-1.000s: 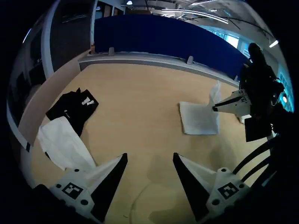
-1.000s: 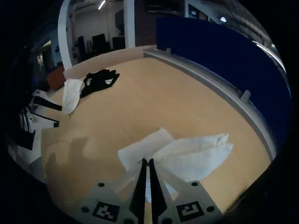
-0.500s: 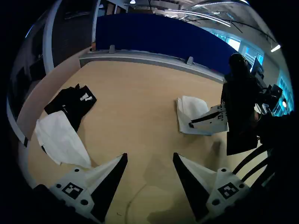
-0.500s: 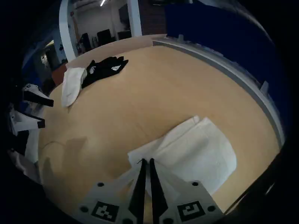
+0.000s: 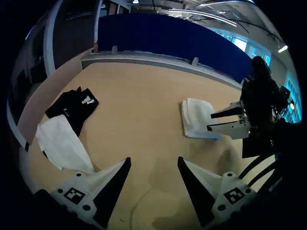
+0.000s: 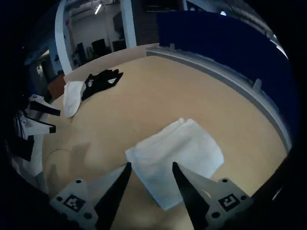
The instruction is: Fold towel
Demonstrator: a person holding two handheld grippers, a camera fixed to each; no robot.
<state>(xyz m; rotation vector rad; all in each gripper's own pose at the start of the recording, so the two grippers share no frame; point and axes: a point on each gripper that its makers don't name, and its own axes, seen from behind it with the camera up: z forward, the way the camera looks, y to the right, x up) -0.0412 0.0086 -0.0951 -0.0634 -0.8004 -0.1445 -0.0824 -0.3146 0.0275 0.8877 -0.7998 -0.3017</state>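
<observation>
The white towel (image 6: 178, 153) lies flat on the wooden table (image 6: 161, 96), folded into a thick, nearly square pad. Its layered edges are stacked along the far-left side, and one corner points back toward me. The top is smooth, with only faint creases. It sits just in front of my right gripper (image 6: 151, 164), whose fingers are spread wide and hold nothing. The left fingertip is at the towel's near edge and the right fingertip is over its near part; whether either touches the cloth I cannot tell.

Half a second ago these same fingers were pinched together on the towel's near edge. A second ago a loose flap was still lifted off the table. Now that flap is down, the grip is released and the pad is more compact.

My left gripper (image 5: 154, 158) hangs wide open over bare wood, well apart from the towel, just as it did before. In the left gripper view the towel is on the right side of the table, with the right gripper's open fingers at its edge.

Far across the table a crumpled black garment (image 5: 75, 107) lies touching a second white cloth (image 5: 61, 143). Both are where they were earlier.
</observation>
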